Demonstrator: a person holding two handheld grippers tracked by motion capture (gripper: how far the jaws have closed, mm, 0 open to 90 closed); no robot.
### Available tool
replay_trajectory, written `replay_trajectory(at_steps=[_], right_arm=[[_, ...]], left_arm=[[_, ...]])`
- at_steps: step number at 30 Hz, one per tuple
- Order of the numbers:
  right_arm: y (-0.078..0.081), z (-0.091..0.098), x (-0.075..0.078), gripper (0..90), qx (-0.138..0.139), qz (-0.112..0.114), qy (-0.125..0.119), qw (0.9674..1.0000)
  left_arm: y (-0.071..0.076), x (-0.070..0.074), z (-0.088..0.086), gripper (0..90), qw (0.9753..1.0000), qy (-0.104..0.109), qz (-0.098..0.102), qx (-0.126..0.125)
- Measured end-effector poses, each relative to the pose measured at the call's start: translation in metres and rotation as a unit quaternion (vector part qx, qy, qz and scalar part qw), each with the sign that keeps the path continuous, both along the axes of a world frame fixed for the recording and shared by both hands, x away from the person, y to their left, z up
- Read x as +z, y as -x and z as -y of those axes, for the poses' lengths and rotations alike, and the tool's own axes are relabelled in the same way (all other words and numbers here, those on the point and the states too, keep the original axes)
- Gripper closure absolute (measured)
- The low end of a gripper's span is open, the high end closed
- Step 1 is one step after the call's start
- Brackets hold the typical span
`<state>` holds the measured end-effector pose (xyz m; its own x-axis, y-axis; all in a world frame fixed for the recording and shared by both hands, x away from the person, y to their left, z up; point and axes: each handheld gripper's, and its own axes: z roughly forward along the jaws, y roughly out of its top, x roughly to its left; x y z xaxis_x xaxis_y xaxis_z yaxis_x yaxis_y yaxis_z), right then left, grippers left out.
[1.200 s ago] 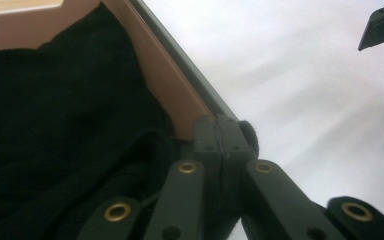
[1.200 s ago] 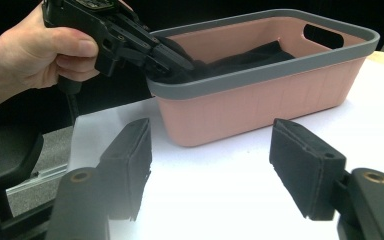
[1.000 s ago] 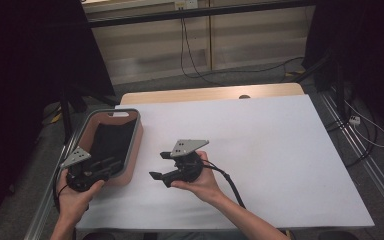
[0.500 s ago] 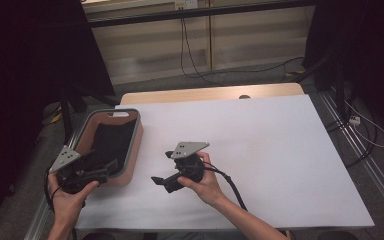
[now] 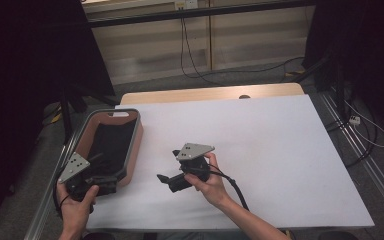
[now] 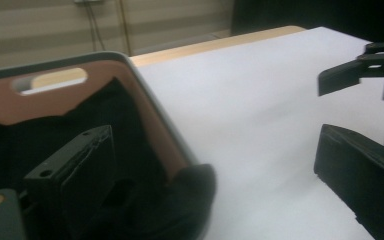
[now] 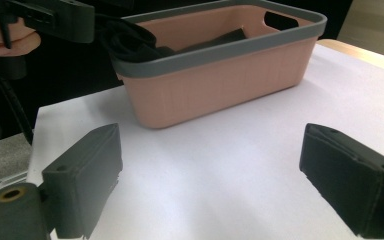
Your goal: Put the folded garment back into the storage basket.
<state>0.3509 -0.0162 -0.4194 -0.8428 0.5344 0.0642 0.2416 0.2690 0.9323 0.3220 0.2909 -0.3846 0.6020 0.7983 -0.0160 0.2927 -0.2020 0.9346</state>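
Two grippers: I see both over the near left part of the worktop [image 5: 280, 150], which is white-covered and bare but for one basket.
Worktop: white sheet across the wooden top; nothing lies loose on it that I can find.
Basket: pink basket [image 5: 132, 145] with a grey rim stands at the left edge of the worktop, upright, handle slot at its far end.
Contents: dark cloth [image 5: 111, 142] lies inside the basket; a fold of it [image 6: 190, 190] hangs over the near rim, by the left gripper.
Left gripper: left gripper [image 5: 111, 180] sits at the basket's near end, jaws have just been opening and now stand wide; from its own view the cloth is below and beside one jaw, not pinched.
Right gripper: right gripper [image 5: 166, 178] held just right of the basket, pointing toward it, jaws wide apart, with bare worktop between them.
Done, by my judgement: cloth is delivered into the basket and let go.
Left, by my judgement: the overhanging fold wants tucking in; otherwise I find no further item awaiting placement.
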Motion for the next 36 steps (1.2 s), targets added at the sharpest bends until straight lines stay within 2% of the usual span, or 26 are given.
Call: replay_trajectory(at_steps=[2, 6, 9, 13, 15, 17, 19, 26, 28, 34, 36], right_arm=[[0.000, 0.002, -0.001, 9.9, -0.006, 0.001, 0.003, 1.0000], [0.001, 0.008, -0.003, 9.9, -0.017, 0.001, 0.010, 0.9998], [0.001, 0.011, -0.003, 9.9, -0.026, -0.001, 0.013, 0.9996], [0.002, 0.016, -0.003, 5.6, -0.041, 0.002, 0.021, 0.9989], [0.004, 0.019, -0.002, 3.3, -0.054, 0.008, 0.028, 0.9981], [0.005, 0.024, -0.003, 3.1, -0.068, 0.011, 0.030, 0.9972], [0.006, 0.029, -0.003, 3.0, -0.079, 0.015, 0.032, 0.9963], [0.009, 0.043, -0.005, 5.1, -0.090, 0.009, 0.030, 0.9955], [0.010, 0.046, -0.006, 5.2, -0.090, 0.008, 0.031, 0.9955], [0.014, 0.057, -0.005, 5.3, -0.099, 0.008, 0.027, 0.9947], [0.015, 0.062, -0.005, 5.2, -0.102, 0.007, 0.025, 0.9944]], left_arm=[[0.001, -0.001, 0.005, 3.7, 1.0000, -0.006, 0.005, 0.002], [0.001, -0.002, 0.012, 4.0, 1.0000, -0.001, 0.008, 0.000], [0.002, -0.003, 0.017, 4.0, 0.9999, -0.009, 0.009, -0.001], [0.003, -0.003, 0.027, 3.2, 0.9997, -0.012, 0.010, -0.019], [0.003, -0.003, 0.032, 3.1, 0.9996, -0.016, 0.006, -0.023], [0.002, -0.004, 0.035, 3.3, 0.9996, -0.011, 0.003, -0.027], [0.001, -0.006, 0.038, 3.4, 0.9995, -0.019, 0.001, -0.026], [-0.002, -0.010, 0.058, 4.4, 0.9980, -0.043, -0.017, -0.042], [-0.003, -0.010, 0.064, 4.8, 0.9972, -0.055, -0.016, -0.048], [-0.006, -0.012, 0.074, 5.0, 0.9966, -0.057, -0.017, -0.058], [-0.006, -0.016, 0.077, 4.9, 0.9969, -0.047, -0.023, -0.058]])
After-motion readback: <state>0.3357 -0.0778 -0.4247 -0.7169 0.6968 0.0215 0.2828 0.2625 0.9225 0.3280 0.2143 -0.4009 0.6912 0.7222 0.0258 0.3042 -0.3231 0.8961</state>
